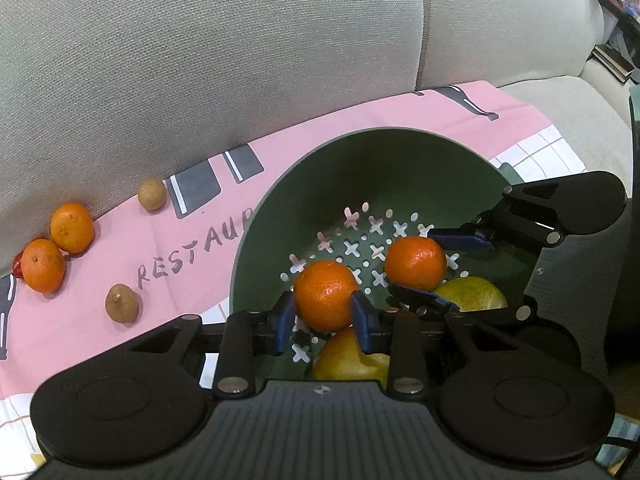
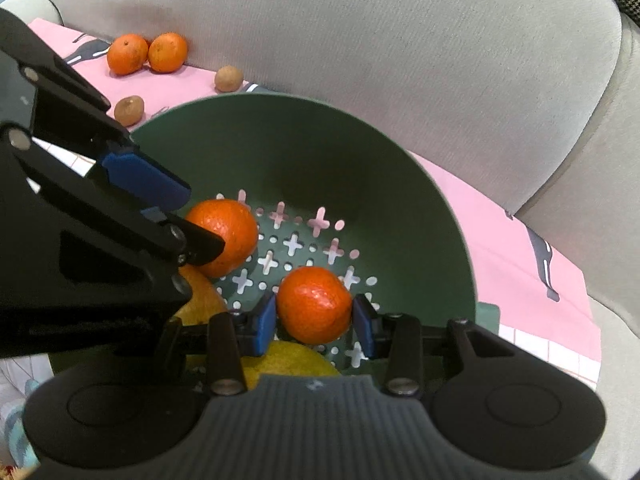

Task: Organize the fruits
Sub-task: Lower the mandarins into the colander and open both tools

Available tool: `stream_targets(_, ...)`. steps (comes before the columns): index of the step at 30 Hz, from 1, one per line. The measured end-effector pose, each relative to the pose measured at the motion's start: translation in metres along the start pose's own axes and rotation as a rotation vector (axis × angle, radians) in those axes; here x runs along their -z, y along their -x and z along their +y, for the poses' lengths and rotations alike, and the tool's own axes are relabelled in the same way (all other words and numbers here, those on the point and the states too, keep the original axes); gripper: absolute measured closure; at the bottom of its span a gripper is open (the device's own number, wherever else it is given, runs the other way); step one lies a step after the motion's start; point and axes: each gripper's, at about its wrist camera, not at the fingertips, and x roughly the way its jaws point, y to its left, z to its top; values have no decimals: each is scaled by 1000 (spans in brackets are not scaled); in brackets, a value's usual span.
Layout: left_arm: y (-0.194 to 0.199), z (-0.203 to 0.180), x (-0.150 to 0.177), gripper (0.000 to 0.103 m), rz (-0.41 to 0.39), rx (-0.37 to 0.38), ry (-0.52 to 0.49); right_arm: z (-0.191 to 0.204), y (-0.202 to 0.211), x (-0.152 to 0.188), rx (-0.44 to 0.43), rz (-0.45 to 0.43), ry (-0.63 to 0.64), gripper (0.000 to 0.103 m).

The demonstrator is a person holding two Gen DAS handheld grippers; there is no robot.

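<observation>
A green colander (image 1: 288,184) stands on a pink cloth on a sofa; it also shows in the right wrist view (image 2: 360,152). My left gripper (image 1: 325,314) is shut on a tangerine (image 1: 325,294) inside the colander. My right gripper (image 2: 315,322) is shut on a second tangerine (image 2: 314,304), also inside; it shows in the left wrist view (image 1: 416,262) too. Two yellow-green pears (image 1: 472,294) (image 1: 348,358) lie in the colander beneath them. Two more tangerines (image 1: 72,227) (image 1: 42,266) and two small brown fruits (image 1: 152,194) (image 1: 121,304) lie on the cloth at the left.
The pink cloth (image 1: 192,248) bears the word RESTAUR and grey bottle prints. The grey sofa backrest (image 1: 200,60) rises right behind the fruits. A small red thing (image 1: 17,269) peeks out behind the leftmost tangerine. Cluttered shelves (image 1: 620,20) stand at the far right.
</observation>
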Motion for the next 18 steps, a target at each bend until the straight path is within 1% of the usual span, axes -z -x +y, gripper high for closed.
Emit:
stream_targets(4, 3, 0, 0, 64, -1, -9, 2, -2, 0, -2, 1, -1, 3, 65)
stream_targets(7, 9, 0, 1, 64, -7, -8, 3, -3, 5, -3, 10, -21, 9, 64)
stream_targets(10, 17, -2, 1, 61, -18, -13, -1, -2, 10, -4, 17, -29, 13, 63)
stream_targets(12, 25, -3, 2, 57, -30, -19, -5, -1, 15, -3, 27, -39, 14, 58)
stream_targets(14, 32, -3, 3, 55, -41, -22, -5, 0, 22, -1, 37, -60, 8, 45)
stream_targets(18, 47, -1, 6, 54, -63, -29, 6, 3, 36, -2, 55, -93, 5, 37)
